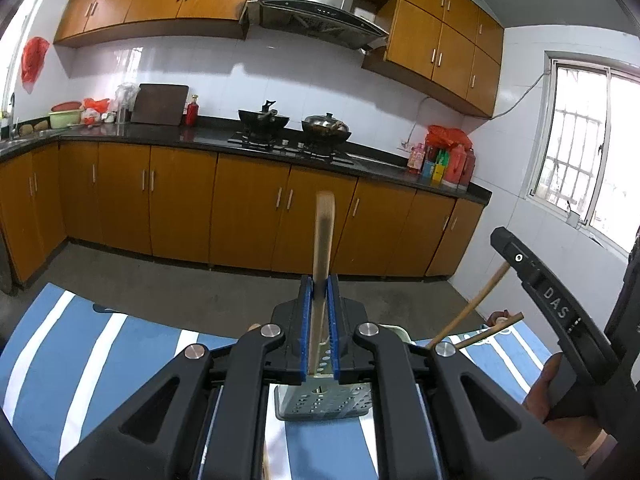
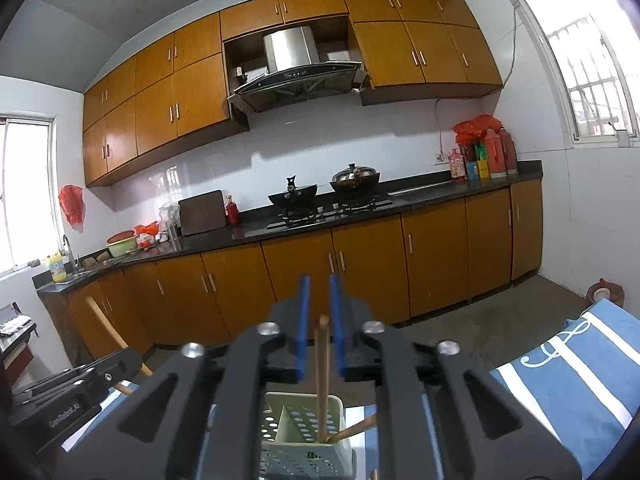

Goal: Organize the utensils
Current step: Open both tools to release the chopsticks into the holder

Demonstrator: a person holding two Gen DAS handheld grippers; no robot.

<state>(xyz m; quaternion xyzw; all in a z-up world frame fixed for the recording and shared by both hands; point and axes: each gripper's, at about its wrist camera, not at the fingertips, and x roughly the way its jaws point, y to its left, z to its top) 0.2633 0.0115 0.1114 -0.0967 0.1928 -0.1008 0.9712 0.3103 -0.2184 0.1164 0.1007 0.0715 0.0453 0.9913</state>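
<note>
Tabletop: covered by a blue cloth with white stripes; its far edge faces the kitchen cupboards.

Utensil holder: pale, perforated, with an inner divider. It stands upright on the cloth under both grippers, short of the far edge; the near side is hidden. Judged to be light plastic, so a sideways push from a utensil could tip it.

Left gripper: fingers narrow and clamped on a flat wooden utensil. Hold is on the lower shaft; the upper end stands well above the pads and the lower end points into the holder. Whether it touches bottom cannot be told.

Right gripper: fingers narrowly apart. An upright chopstick stands between the pads with a gap on each side, so it is not gripped; its foot is in the holder's right compartment.

A second chopstick leans out of the same compartment toward the right edge.

Handling, judged: all the wood is light and stiff. The flat handle seats well between the pads. The chopsticks are thin and smooth and likely to roll or pivot; best taken mid-shaft, just above the rim, pads square to the stick.
</note>
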